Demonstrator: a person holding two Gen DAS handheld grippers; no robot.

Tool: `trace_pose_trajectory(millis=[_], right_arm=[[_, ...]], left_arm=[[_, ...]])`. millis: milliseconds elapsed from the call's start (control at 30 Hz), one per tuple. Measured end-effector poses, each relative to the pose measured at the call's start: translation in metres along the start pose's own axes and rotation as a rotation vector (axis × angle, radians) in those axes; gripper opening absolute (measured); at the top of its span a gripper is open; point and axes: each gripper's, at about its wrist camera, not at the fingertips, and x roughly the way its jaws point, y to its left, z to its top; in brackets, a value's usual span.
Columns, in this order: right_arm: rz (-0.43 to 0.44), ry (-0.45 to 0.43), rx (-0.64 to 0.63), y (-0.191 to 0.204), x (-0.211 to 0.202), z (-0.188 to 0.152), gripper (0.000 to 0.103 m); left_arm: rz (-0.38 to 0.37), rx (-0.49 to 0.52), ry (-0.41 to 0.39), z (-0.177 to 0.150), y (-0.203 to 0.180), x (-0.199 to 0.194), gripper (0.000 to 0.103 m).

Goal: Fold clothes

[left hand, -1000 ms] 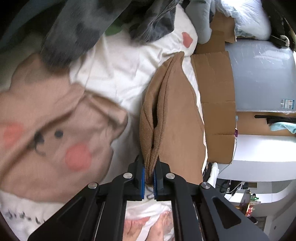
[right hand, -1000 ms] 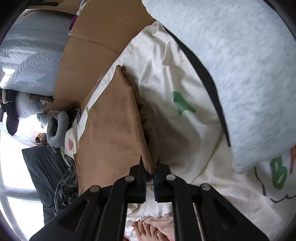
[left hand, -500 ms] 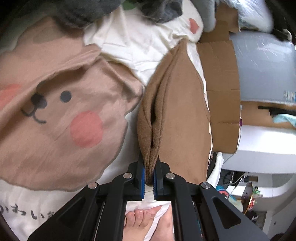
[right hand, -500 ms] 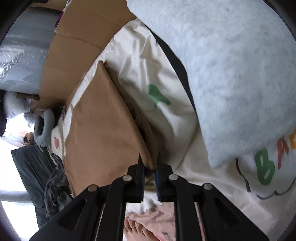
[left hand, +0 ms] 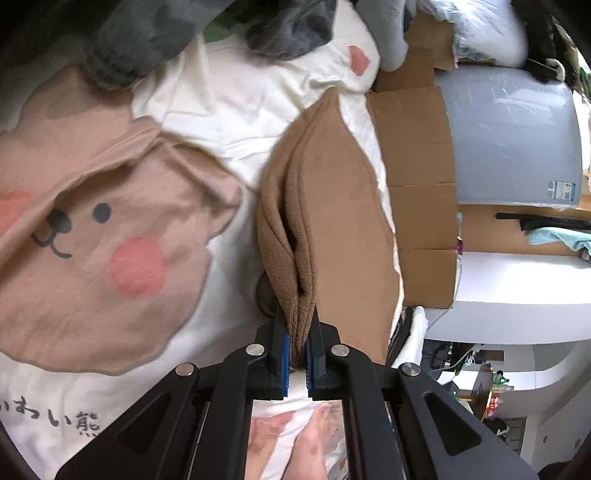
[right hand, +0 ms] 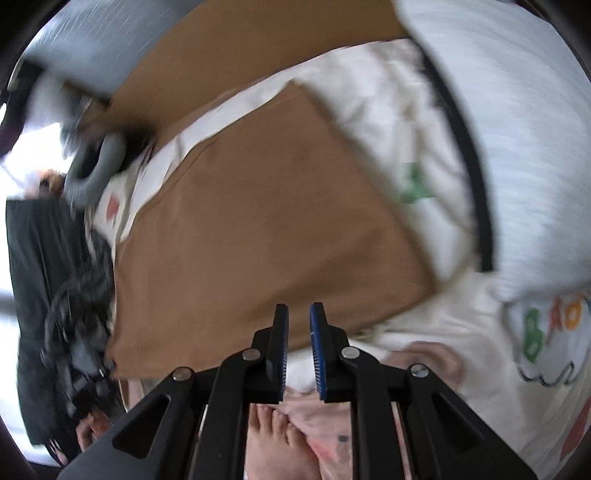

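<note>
A folded brown fleece garment (left hand: pixel 343 229) lies on a cream bedsheet (left hand: pixel 236 103). My left gripper (left hand: pixel 297 321) is shut on the bunched layers at its near corner, which is lifted slightly. In the right wrist view the same brown garment (right hand: pixel 266 229) lies flat as a rectangle. My right gripper (right hand: pixel 299 314) hovers above the garment's near edge. Its blue pads stand a narrow gap apart with nothing between them. This view is blurred by motion.
A bear-face print (left hand: pixel 110 229) covers the sheet on the left. Dark grey clothes (left hand: pixel 147 33) are piled at the back. Cardboard (left hand: pixel 417 166) and a plastic-wrapped grey block (left hand: pixel 509 140) line the bed's side. A grey pillow (right hand: pixel 517 129) lies on the right. A person's bare feet (right hand: pixel 273 435) show below.
My right gripper has let go of the brown garment's corner, parted its jaws a little, and pulled back and rolled. The garment now lies flat. My left gripper keeps its grip.
</note>
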Motion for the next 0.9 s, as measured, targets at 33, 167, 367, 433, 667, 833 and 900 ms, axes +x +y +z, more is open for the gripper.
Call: trace_pose_trajectory(millis=[33,167,367,433,667,833,900], right_arm=[[0.006,0.017,-0.027,0.009,0.007,-0.001,0.012],[-0.006,0.09,-0.178,0.051,0.04,-0.009,0.012],[0.032,0.213,-0.325,0.107,0.09,-0.025,0.011],[0.037,0.231,-0.384,0.122,0.101,-0.032,0.011],[0.032,0.304,-0.438,0.136,0.134,-0.053,0.009],[0.0,0.339,-0.454,0.135,0.145,-0.067,0.008],[-0.008,0.344,-0.461,0.137,0.146,-0.067,0.008]], left_arm=[[-0.005,0.002,-0.002,0.0,-0.003,-0.001,0.005],[0.011,0.008,0.0,0.001,-0.013,-0.002,0.005],[0.015,0.019,0.017,0.005,-0.028,-0.001,0.005],[0.014,0.03,0.029,0.007,-0.035,0.001,0.005],[0.004,0.037,0.044,0.009,-0.047,0.002,0.005],[-0.001,0.045,0.06,0.008,-0.05,0.004,0.005],[-0.003,0.046,0.065,0.008,-0.051,0.005,0.005]])
